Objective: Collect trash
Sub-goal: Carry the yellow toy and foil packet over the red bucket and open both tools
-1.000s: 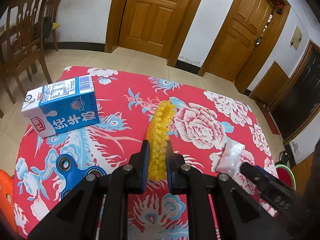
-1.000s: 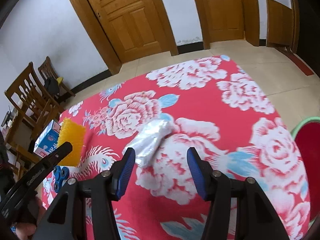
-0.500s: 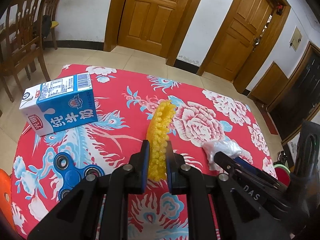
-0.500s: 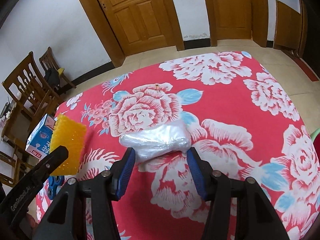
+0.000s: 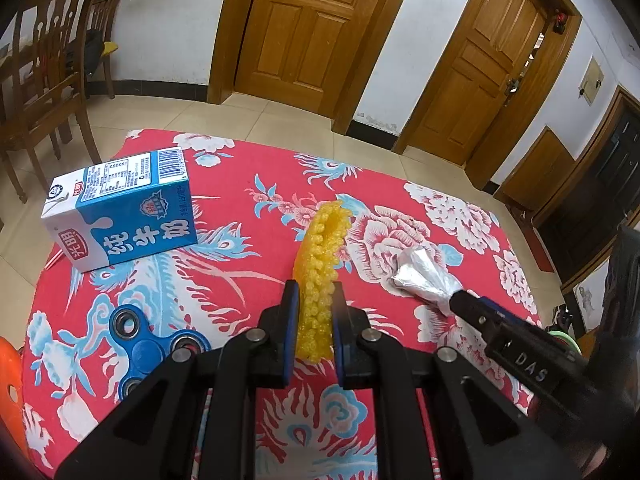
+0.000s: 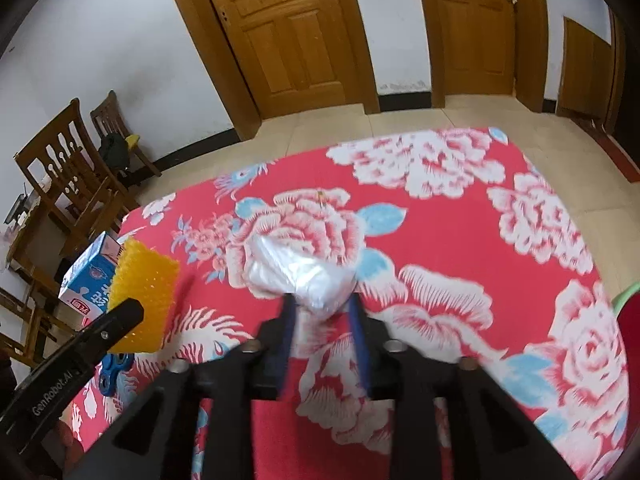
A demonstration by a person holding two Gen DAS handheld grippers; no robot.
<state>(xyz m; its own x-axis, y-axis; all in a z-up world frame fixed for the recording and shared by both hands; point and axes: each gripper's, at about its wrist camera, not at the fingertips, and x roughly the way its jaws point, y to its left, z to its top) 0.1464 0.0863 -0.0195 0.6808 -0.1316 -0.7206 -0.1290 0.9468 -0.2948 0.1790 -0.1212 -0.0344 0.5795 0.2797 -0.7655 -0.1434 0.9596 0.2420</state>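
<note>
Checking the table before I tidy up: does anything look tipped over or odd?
The milk carton lies on its side near the far left corner of the table. A blue fidget spinner lies nearer, hardly trash. No spill shows.

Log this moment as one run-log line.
left gripper: shut on yellow sponge | right gripper: shut on plastic bag | milk carton: on table

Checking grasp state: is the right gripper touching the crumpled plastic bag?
Touching. The right wrist view shows the right gripper with both blue pads pressed against the crumpled plastic bag, pinching its near end.
</note>
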